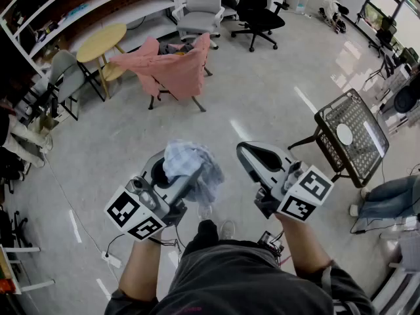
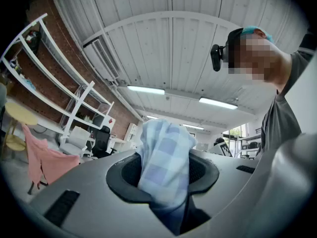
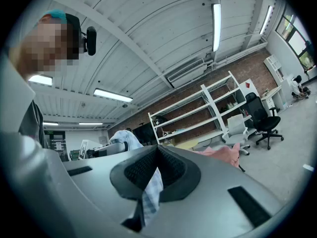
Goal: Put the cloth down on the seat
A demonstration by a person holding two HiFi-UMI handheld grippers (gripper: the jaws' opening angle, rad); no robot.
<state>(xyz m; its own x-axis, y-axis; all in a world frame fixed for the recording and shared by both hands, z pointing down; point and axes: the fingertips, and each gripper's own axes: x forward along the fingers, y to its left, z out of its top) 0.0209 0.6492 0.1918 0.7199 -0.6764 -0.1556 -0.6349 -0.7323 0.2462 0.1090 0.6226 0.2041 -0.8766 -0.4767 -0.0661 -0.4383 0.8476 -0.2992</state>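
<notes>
- My left claw (image 1: 176, 176) is clamped on a soft, crumpled, blue-checked cloth (image 1: 190, 163).
- My right claw (image 3: 156, 170) has its ribbed black pads (image 3: 136, 170) pinched together on a thin checked strip (image 3: 151, 197).

Carrier here is the glossy grey floor (image 1: 262, 104). Standing on it: a chair draped in pink fabric (image 1: 174, 71) mid-room, a round yellow table (image 1: 102, 42) just left of that, a grey office chair (image 1: 200, 8) and a black office chair (image 1: 261, 20) farther back, and a black mesh-top piece (image 1: 351, 136) at right. A white power strip (image 1: 111, 260) with its cable lies flat at lower left.
</notes>
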